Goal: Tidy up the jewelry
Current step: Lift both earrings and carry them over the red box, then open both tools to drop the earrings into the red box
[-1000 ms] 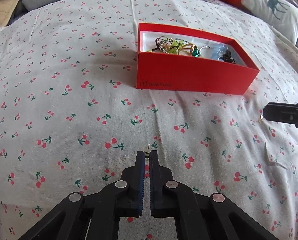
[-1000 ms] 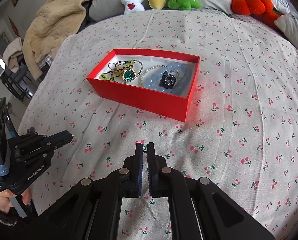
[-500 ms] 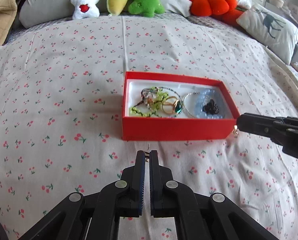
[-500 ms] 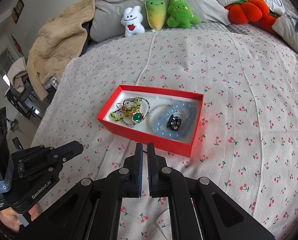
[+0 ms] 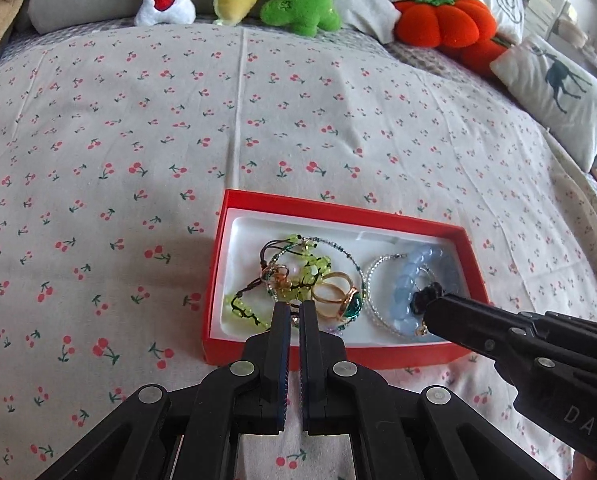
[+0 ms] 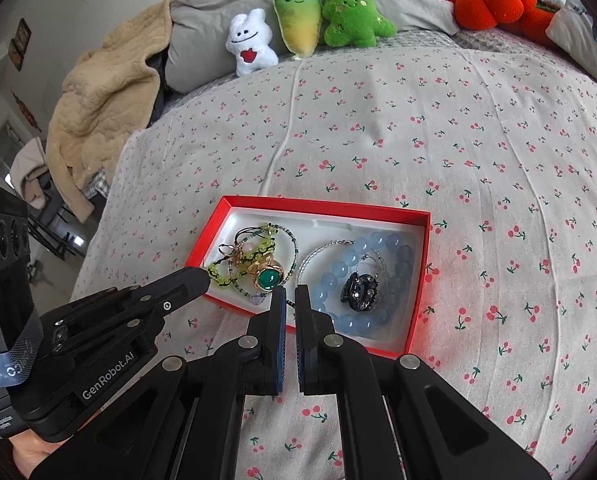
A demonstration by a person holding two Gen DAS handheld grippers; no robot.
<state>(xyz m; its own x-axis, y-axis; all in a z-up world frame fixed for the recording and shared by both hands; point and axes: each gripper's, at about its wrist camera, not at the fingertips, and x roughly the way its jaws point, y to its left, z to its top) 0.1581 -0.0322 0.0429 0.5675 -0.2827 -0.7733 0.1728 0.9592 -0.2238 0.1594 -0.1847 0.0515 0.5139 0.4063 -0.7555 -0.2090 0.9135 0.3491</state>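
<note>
A red box (image 5: 338,215) (image 6: 322,203) with a white liner lies on the cherry-print bedsheet. It holds a green bead bracelet (image 5: 306,270), a gold ring with a green stone (image 5: 348,304) (image 6: 268,278), a blue bead bracelet (image 5: 404,292) (image 6: 338,272) and a black ornament (image 5: 428,294) (image 6: 360,290). My left gripper (image 5: 294,306) (image 6: 204,276) is over the box's near left part, shut on a tiny earring (image 5: 294,319). My right gripper (image 6: 290,294) (image 5: 428,318) hovers over the near right part, shut on a small gold earring (image 5: 420,332).
Plush toys (image 6: 298,24) line the head of the bed, with an orange pumpkin cushion (image 5: 444,20) and a deer pillow (image 5: 558,92) at the right. A beige blanket (image 6: 98,100) hangs off the left side. Bare sheet (image 5: 98,200) surrounds the box.
Both grippers have moved forward over the sheet to the box, which now sits right under their tips. Both have stayed shut on their small pieces.
</note>
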